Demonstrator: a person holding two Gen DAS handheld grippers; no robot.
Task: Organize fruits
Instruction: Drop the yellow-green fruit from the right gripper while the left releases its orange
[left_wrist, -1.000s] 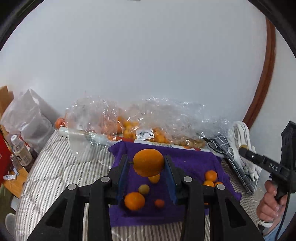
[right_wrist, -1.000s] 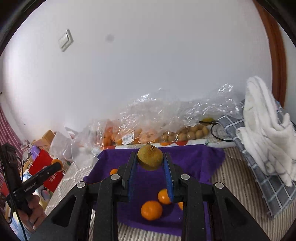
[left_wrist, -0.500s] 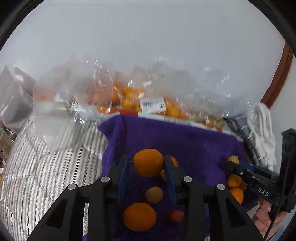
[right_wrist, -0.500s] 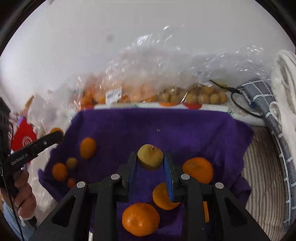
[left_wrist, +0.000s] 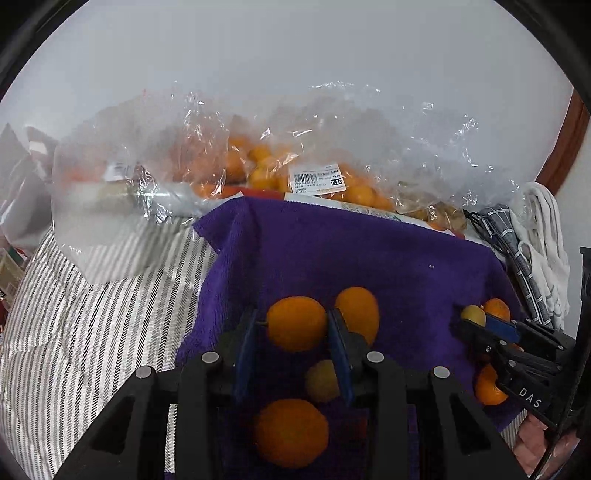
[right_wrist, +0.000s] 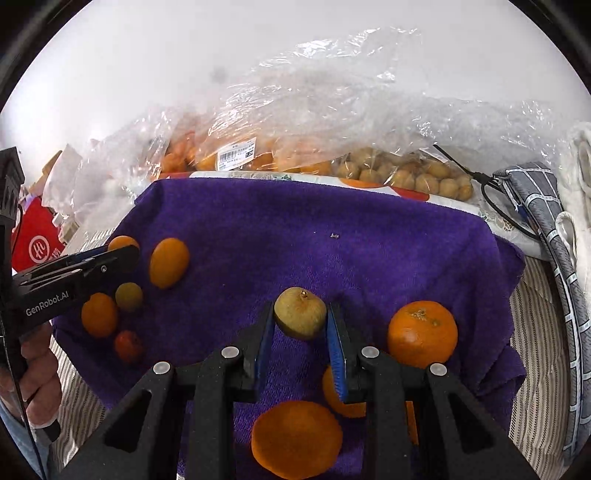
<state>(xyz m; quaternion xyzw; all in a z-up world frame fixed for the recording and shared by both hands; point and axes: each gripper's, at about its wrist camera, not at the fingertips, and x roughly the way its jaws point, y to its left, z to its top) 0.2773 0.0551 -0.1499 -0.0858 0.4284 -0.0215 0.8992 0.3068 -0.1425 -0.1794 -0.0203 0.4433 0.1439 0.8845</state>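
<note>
Left wrist: fingers (left_wrist: 297, 325) grip orange (left_wrist: 296, 323); right fingers (right_wrist: 300, 317) grip brown fruit (right_wrist: 300, 312), underside hidden.

Striped bedding (left_wrist: 92, 332) under purple towel (right_wrist: 295, 229); grey checked cloth (right_wrist: 554, 221) beside white towel (left_wrist: 546, 229).

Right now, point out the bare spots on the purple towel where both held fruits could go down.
The purple towel is bare across its middle and far half, up to the plastic bags. Its left edge is crowded with small oranges; the near right holds a large mandarin and others. The right gripper grips a brownish fruit, the left gripper an orange.
</note>
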